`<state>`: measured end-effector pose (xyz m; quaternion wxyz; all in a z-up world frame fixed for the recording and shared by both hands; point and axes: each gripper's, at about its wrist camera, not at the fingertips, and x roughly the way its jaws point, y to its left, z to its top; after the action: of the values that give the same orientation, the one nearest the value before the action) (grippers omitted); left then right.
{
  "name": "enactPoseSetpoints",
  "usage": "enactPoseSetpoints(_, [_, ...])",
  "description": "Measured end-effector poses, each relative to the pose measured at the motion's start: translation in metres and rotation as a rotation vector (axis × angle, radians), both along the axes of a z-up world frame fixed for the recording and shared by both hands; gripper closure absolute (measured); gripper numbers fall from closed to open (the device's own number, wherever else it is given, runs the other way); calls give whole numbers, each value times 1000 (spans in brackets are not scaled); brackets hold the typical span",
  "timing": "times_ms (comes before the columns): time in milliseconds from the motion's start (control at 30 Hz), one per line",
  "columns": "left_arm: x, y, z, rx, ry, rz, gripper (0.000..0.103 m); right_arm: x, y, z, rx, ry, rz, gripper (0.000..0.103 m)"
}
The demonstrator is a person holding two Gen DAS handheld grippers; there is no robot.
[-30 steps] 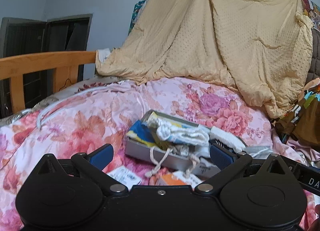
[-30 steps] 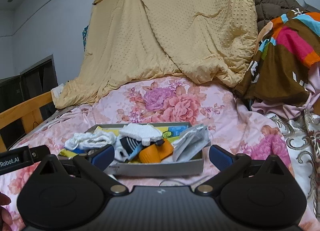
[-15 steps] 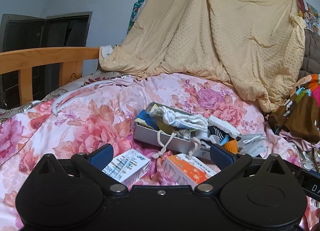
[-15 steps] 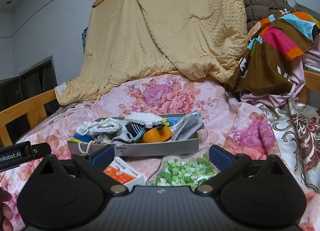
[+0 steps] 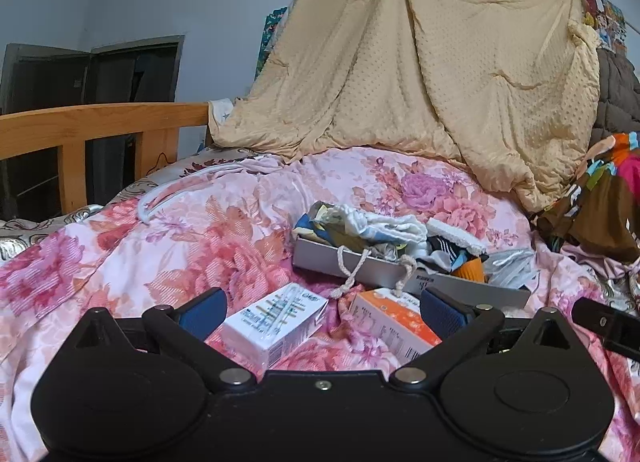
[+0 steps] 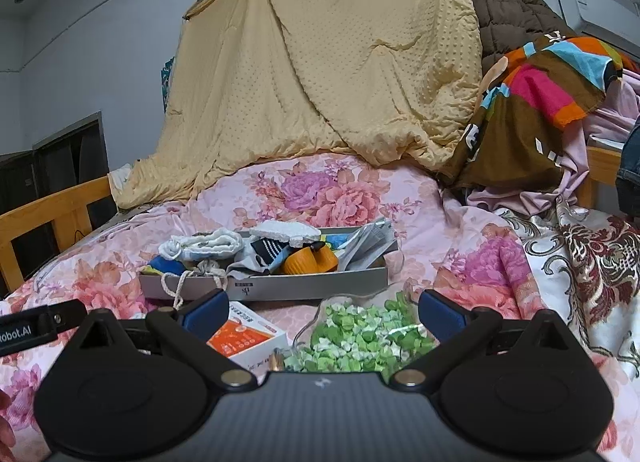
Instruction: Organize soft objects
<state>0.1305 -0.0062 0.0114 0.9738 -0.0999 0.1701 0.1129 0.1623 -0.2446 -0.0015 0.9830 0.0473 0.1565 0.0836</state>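
Observation:
A shallow grey box lies on the floral quilt, piled with soft things: a white rolled cloth, a striped sock, an orange item and a clear plastic packet. A white cord hangs over its near wall. In front lie a white carton, an orange-and-white carton and a bag of green bits. My left gripper is open above the cartons. My right gripper is open over the orange carton and green bag.
A yellow dotted blanket hangs like a tent behind the bed. A wooden bed rail runs along the left. Colourful clothes are heaped at the right. The floral quilt is rumpled.
Both grippers have drawn back from the grey box, which now looks smaller and farther. The two cartons and the green bag have come into view in front of it.

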Motion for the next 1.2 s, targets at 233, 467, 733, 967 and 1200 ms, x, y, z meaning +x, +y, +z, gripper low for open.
enactPoseSetpoints(233, [-16, 5, -8, -6, 13, -9, 1, -12, 6, -3, -26, 5, -24, 0])
enactPoseSetpoints(467, [-25, 10, -17, -20, 39, 19, 1, -23, 12, -5, -52, -8, -40, 0])
enactPoseSetpoints(733, [-29, 12, -28, -7, 62, 11, 1, -20, 15, -11, -52, 17, -45, 0])
enactPoseSetpoints(967, [-27, 17, -32, -9, 55, 24, 1, -22, 18, -17, -54, 28, -55, 0])
enactPoseSetpoints(1200, [-29, 15, -39, 3, 63, -2, 1, -29, 19, -21, -51, 42, -87, 0])
